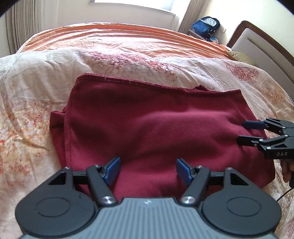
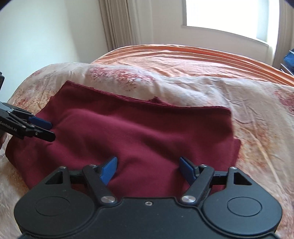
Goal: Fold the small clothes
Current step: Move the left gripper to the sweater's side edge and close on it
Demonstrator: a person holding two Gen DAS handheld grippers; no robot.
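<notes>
A dark red garment lies folded in a rough rectangle on the bed, and also fills the middle of the right wrist view. My left gripper is open and empty, its blue pads spread above the garment's near edge; in the right wrist view it shows at the garment's left side. My right gripper is open and empty over the near edge too; in the left wrist view it shows at the garment's right side, jaws apart.
The bed has a cream floral quilt and an orange sheet behind it. A wooden headboard stands at right. A blue bag sits by the wall. A curtained window is behind the bed.
</notes>
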